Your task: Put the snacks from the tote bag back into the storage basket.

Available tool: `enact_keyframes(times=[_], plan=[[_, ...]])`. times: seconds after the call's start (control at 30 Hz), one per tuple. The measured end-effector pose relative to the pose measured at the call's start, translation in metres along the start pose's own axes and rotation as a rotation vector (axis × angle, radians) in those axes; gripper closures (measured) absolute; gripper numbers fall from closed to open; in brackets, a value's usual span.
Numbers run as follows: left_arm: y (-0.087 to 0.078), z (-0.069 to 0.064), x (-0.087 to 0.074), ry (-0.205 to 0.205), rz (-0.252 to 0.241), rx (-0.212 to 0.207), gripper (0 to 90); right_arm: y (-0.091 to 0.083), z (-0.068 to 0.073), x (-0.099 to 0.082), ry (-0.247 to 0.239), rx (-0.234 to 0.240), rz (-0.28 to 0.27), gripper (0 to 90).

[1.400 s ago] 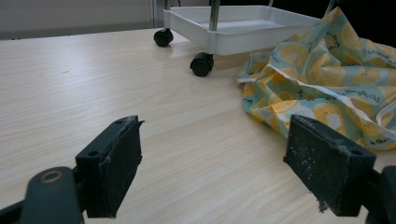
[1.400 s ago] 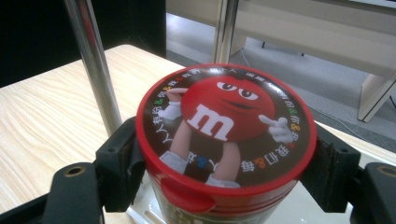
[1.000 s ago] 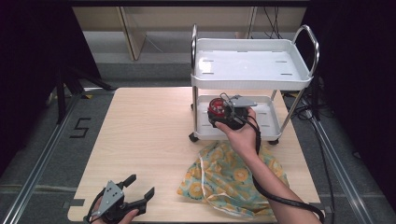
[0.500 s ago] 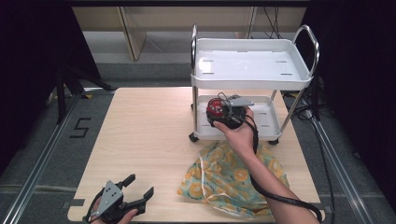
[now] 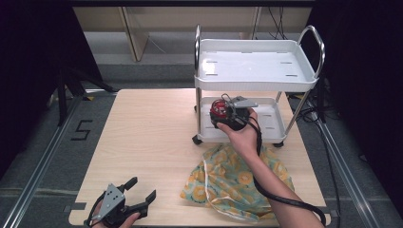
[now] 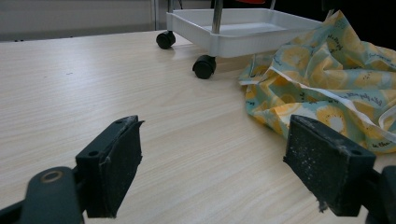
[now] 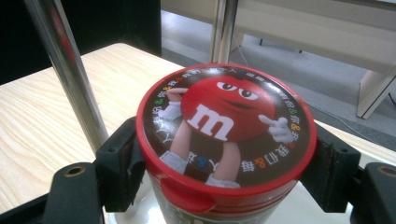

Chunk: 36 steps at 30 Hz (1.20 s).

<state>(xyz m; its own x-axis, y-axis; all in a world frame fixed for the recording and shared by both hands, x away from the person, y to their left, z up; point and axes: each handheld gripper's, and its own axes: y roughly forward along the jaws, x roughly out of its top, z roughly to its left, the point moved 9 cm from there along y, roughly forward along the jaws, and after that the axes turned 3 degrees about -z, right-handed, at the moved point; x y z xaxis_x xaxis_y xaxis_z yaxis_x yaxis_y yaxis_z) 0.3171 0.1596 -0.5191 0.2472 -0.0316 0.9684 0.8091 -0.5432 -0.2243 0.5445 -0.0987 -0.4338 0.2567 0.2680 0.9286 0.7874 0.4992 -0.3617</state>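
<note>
Round candy jar with a red lid bearing a red cartoon character [image 7: 226, 135]: held upright, pinched at both sides just under the lid by the black fingers of the right gripper [image 7: 224, 158]. In the high view the jar [image 5: 220, 108] sits at the front left edge of the lower shelf of the white two-tier trolley with chrome posts and black castors [image 5: 256, 71], beside its front left post. Right gripper [image 5: 233, 114] is gripped from below by a hand. Crumpled yellow-and-teal patterned cloth bag with white cord [image 5: 233, 183] lies on the pale wooden desk [image 5: 147, 137], just in front of the trolley. Left gripper [image 5: 126, 206] rests low at the desk's near left edge, fingers [image 6: 116, 163] spread wide, holding nothing, well apart from the bag.
</note>
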Motion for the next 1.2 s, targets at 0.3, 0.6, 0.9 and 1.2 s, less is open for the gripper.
enact_keyframes(times=[0.3, 0.6, 0.9, 1.2], plan=[[-0.001, 0.001, 0.0, 0.009, 0.009, 0.004, 18.0, 0.005, 0.006, -0.002, 0.004, 0.013, 0.006, 26.5], [0.0, 0.001, 0.0, 0.007, 0.0, 0.0, 18.0, 0.005, 0.005, -0.005, 0.017, 0.019, 0.02, 26.5], [0.0, 0.001, -0.001, 0.008, 0.008, 0.002, 18.0, 0.01, 0.006, -0.01, 0.014, 0.01, 0.034, 26.5], [0.0, 0.001, 0.0, 0.003, 0.0, 0.001, 18.0, 0.012, 0.008, -0.01, 0.015, 0.019, 0.035, 26.5]])
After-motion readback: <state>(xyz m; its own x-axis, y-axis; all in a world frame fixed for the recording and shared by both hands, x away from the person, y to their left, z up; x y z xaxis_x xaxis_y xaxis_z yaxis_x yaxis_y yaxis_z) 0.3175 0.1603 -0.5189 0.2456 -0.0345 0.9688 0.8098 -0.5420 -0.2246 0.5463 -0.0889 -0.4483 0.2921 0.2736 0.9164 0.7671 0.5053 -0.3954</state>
